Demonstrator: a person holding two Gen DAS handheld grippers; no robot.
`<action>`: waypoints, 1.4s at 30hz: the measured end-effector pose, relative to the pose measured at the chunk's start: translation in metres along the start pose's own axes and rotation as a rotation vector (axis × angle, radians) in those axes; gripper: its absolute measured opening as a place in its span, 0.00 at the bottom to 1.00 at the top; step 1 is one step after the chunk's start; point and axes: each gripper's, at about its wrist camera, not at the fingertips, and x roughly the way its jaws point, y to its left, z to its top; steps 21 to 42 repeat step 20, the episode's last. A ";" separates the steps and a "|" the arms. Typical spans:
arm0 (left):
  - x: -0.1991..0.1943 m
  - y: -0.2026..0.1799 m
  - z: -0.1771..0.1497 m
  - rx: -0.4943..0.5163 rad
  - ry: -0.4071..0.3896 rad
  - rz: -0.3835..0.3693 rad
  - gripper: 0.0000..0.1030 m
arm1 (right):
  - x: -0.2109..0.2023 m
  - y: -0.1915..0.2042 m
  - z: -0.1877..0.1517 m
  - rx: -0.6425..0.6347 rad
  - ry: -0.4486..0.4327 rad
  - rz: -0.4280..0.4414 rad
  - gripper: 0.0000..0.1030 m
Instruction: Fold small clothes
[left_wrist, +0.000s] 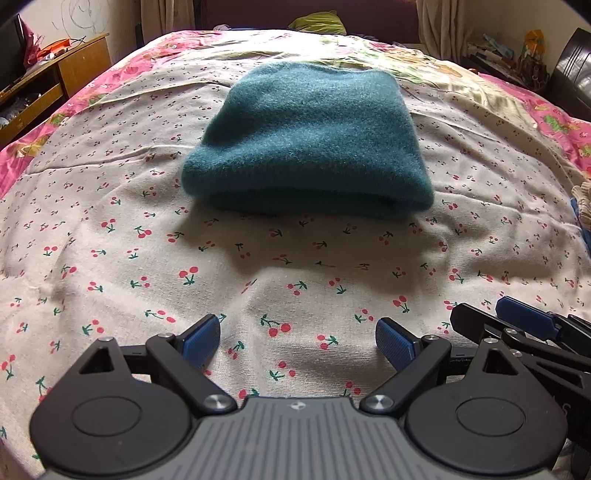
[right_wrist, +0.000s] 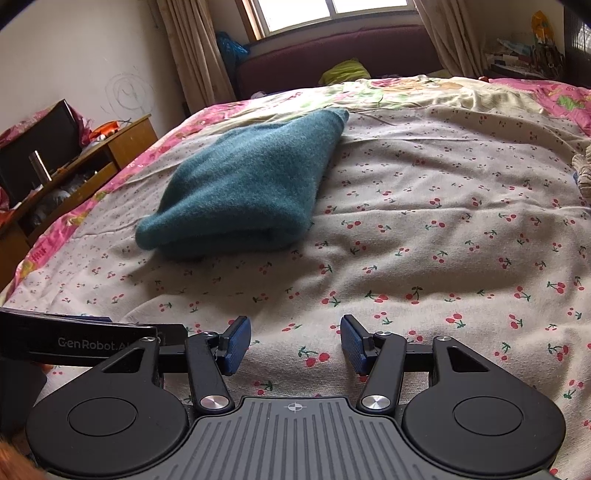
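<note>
A teal knitted garment lies folded into a thick bundle on the cherry-print bedsheet; in the right wrist view the garment sits ahead and to the left. My left gripper hovers over bare sheet well short of the bundle, open, with nothing between its blue pads. My right gripper is open too, empty, over the sheet to the right of the bundle. The right gripper's fingers show at the lower right of the left wrist view.
A pink floral quilt borders the sheet. A wooden cabinet with clutter stands left of the bed. A dark headboard and a yellow-green cloth lie at the far end. A pale knitted item sits at the right edge.
</note>
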 end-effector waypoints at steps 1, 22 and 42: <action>0.000 0.000 0.000 0.000 -0.001 0.001 0.98 | 0.000 0.000 0.000 0.000 0.000 0.000 0.52; -0.001 0.001 -0.001 -0.003 -0.017 0.003 0.98 | 0.001 0.000 0.000 0.001 -0.003 0.001 0.52; -0.001 0.001 -0.001 -0.003 -0.017 0.003 0.98 | 0.001 0.000 0.000 0.001 -0.003 0.001 0.52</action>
